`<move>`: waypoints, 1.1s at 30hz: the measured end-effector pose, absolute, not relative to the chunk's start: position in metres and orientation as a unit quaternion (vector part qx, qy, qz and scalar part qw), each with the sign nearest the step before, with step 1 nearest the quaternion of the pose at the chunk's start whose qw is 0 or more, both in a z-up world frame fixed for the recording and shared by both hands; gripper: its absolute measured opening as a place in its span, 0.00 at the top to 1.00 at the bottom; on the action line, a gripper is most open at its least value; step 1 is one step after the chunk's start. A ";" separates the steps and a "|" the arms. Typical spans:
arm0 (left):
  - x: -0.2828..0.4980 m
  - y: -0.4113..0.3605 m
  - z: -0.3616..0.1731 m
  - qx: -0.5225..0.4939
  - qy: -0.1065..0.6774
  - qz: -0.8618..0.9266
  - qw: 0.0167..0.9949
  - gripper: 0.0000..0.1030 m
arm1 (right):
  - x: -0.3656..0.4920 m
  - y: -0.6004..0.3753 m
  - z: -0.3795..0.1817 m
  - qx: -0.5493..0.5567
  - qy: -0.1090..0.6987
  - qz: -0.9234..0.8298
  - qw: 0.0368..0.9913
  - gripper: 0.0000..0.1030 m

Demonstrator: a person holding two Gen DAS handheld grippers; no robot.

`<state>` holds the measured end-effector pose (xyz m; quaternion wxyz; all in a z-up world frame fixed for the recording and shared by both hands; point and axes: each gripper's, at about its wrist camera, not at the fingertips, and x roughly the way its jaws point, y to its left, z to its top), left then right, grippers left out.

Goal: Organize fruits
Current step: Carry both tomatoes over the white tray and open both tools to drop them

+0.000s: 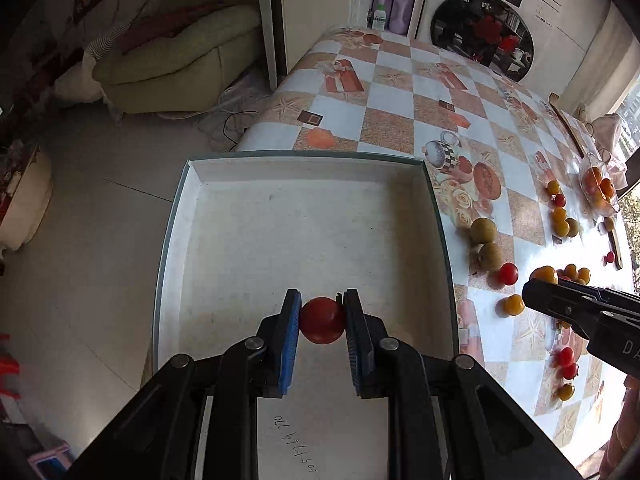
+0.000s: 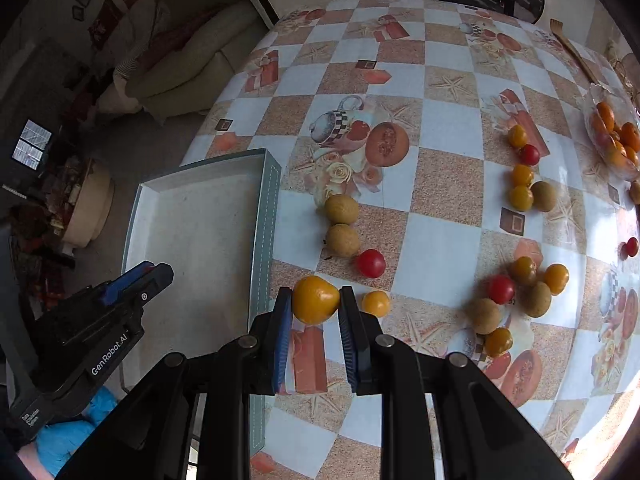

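Left gripper (image 1: 322, 320) pinching red tomato (image 1: 322, 320) over white tray (image 1: 304, 216); right gripper (image 2: 314, 300) clamped on yellow tomato (image 2: 315, 299), tray edge just left.

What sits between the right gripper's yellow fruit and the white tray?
Only the tray's grey side wall; in the right wrist view, the yellow fruit in the right gripper hangs just outside it.

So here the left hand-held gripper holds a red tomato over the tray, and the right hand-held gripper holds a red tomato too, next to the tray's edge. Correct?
Not quite. The right hand-held gripper holds a yellow tomato, as the right wrist view shows. The rest stands: the left hand-held gripper holds a red tomato over the tray.
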<state>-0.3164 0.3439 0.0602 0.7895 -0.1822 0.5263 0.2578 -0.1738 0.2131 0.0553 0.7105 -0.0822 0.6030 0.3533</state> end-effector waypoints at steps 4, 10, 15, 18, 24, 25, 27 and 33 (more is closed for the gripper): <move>-0.331 0.366 0.047 -0.194 0.529 0.283 0.776 0.77 | -0.182 0.255 0.046 -0.094 0.612 0.377 0.688 0.76; -0.337 0.382 0.029 -0.191 0.538 0.294 0.766 0.77 | -0.186 0.305 0.030 -0.113 0.619 0.393 0.670 0.76; -0.337 0.382 0.023 -0.185 0.541 0.289 0.768 0.77 | -0.183 0.332 0.014 -0.142 0.623 0.390 0.663 0.75; -0.336 0.381 0.019 -0.183 0.548 0.280 0.766 0.77 | -0.183 0.336 0.002 -0.152 0.634 0.381 0.656 0.75; -0.339 0.375 0.019 -0.163 0.551 0.281 0.768 0.21 | -0.181 0.336 -0.006 -0.145 0.644 0.377 0.650 0.66; -0.341 0.373 0.021 -0.157 0.543 0.287 0.773 0.18 | -0.181 0.337 -0.005 -0.143 0.643 0.379 0.650 0.58; -0.342 0.371 0.023 -0.152 0.544 0.282 0.776 0.18 | -0.182 0.338 -0.002 -0.137 0.639 0.385 0.652 0.46; -0.338 0.365 0.027 -0.152 0.556 0.270 0.771 0.18 | -0.173 0.318 0.024 -0.084 0.627 0.386 0.671 0.20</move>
